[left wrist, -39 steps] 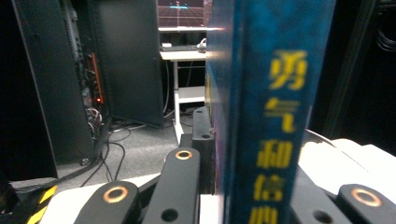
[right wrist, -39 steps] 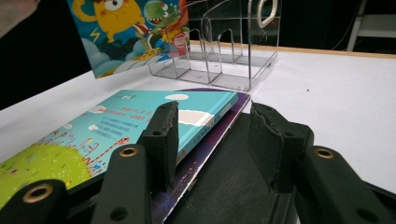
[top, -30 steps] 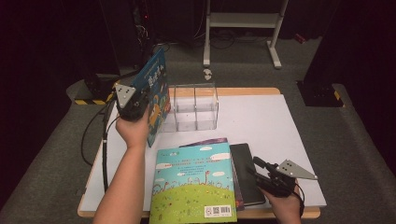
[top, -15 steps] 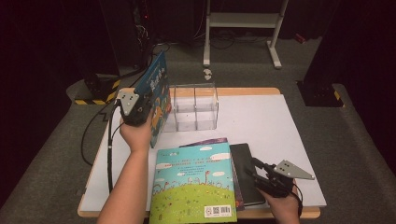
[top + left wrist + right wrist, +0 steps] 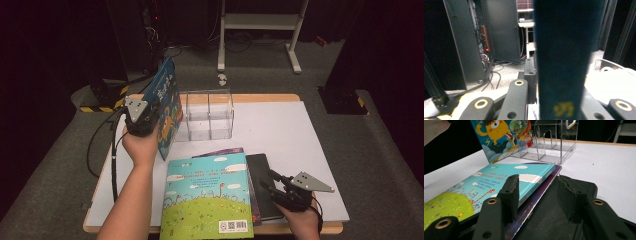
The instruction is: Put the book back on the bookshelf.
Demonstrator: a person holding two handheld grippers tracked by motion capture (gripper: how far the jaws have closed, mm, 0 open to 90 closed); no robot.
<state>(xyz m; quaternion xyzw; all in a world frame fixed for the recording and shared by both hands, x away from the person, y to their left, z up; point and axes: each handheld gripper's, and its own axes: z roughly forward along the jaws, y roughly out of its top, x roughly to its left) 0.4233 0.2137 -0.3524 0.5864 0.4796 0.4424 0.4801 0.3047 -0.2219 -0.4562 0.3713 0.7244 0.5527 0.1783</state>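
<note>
- High view: our left tool [image 5: 150, 117] grips the blue picture book [image 5: 167, 112] upright on the table [image 5: 300, 130], just left of the clear divided holder [image 5: 209, 115]. Our right tool [image 5: 280, 189] hovers at the black notebook [image 5: 260, 180].
- Left gripper view: our jaws are clamped on the book's dark spine [image 5: 565, 55].
- Right gripper view: our jaws stand partly apart, holding nothing, above the book stack [image 5: 499, 185].

The green-and-sky-blue picture book [image 5: 207, 197] lying on the tabletop carries a QR code and a barcode at its lower right corner, plus small red lines of print too fine to read. The upright blue book [image 5: 167, 112] bears large white characters on its cover and a yellow mark low on its spine, perhaps numerals.
</note>
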